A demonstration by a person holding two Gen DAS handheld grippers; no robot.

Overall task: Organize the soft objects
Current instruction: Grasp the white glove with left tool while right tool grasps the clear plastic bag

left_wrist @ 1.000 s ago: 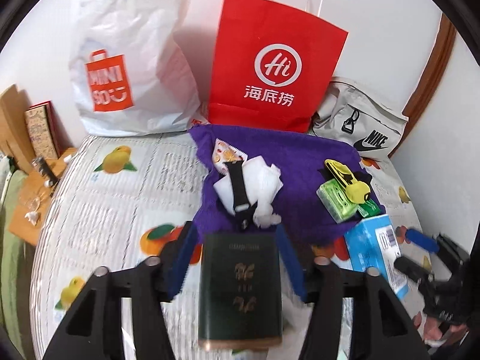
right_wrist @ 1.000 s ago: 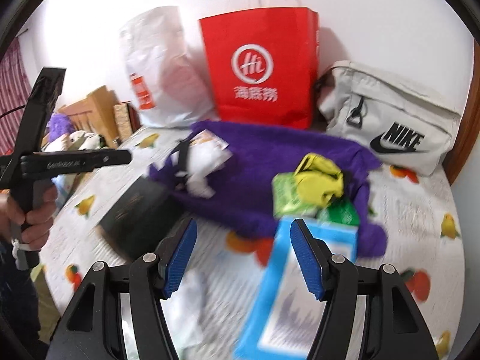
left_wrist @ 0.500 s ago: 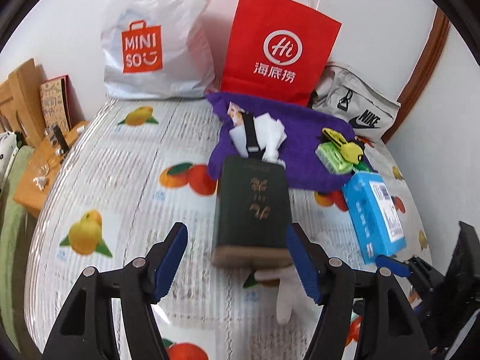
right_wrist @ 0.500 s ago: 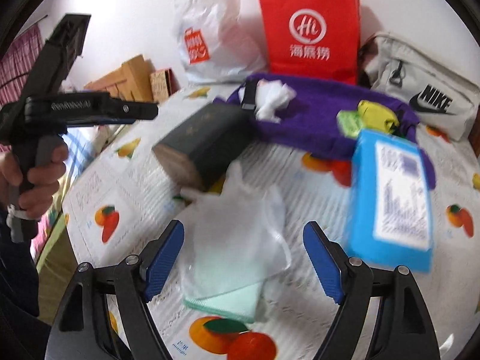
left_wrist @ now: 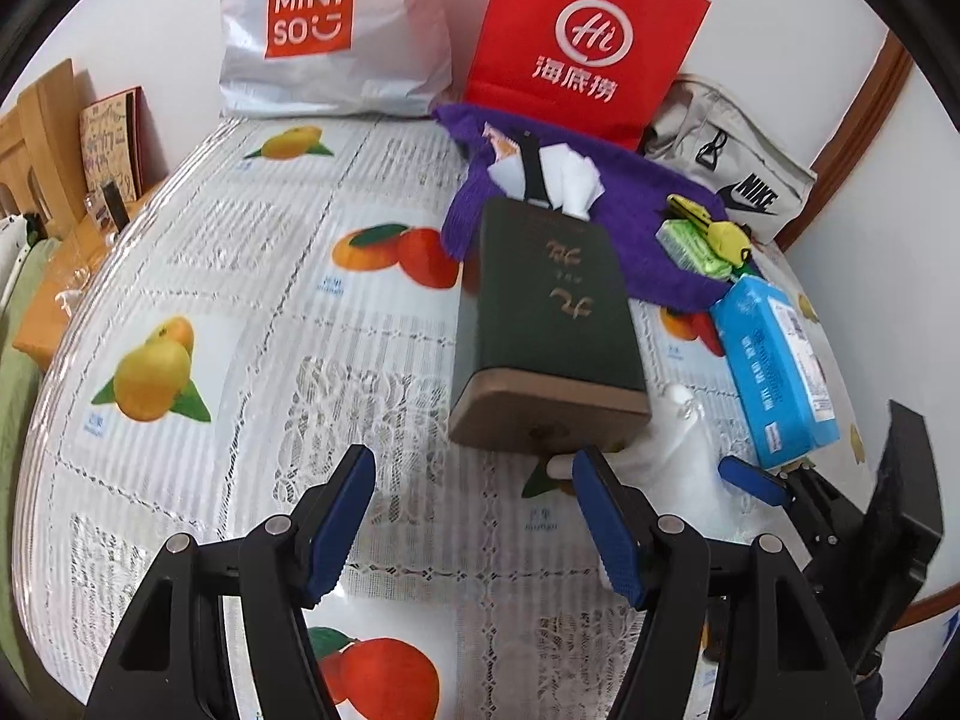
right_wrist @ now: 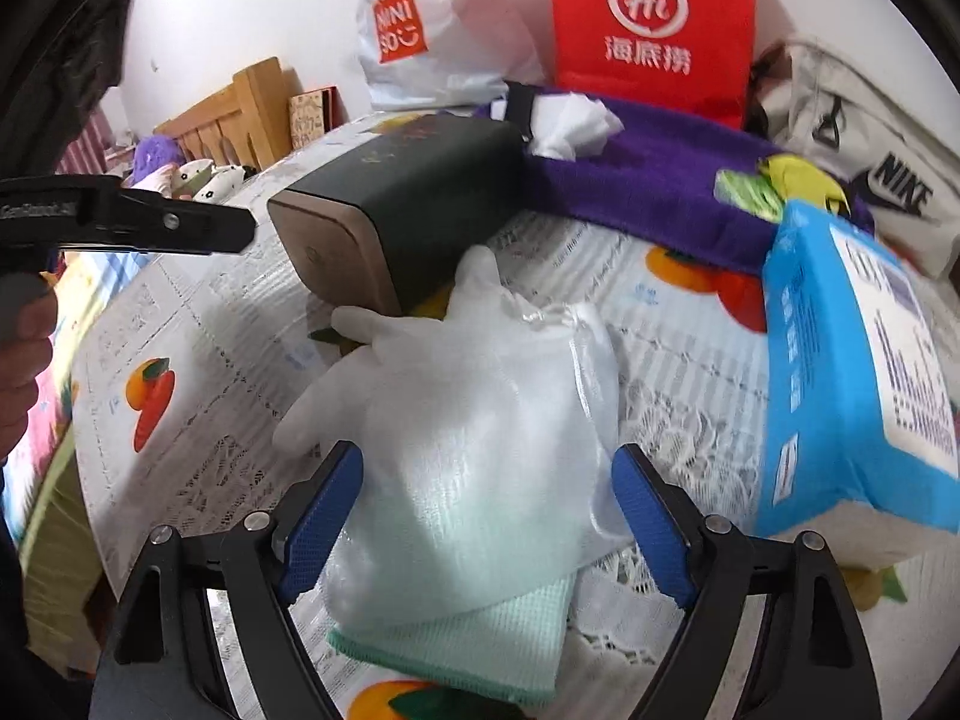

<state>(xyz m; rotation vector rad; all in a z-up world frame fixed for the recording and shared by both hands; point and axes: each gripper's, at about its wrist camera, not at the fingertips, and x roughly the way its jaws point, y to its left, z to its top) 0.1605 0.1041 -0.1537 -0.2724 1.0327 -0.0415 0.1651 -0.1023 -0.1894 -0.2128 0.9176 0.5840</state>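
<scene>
bare tablecloth (left_wrist: 240, 300) left, dark box (left_wrist: 549, 324) and blue pack (left_wrist: 774, 360) crowding right

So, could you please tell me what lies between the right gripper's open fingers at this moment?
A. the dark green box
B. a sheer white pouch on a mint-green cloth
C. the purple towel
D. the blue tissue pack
B: in the right wrist view the sheer white pouch, lying on the mint-green cloth, sits between the fingers of the right gripper, whose blue pads stand clear of it.
</scene>
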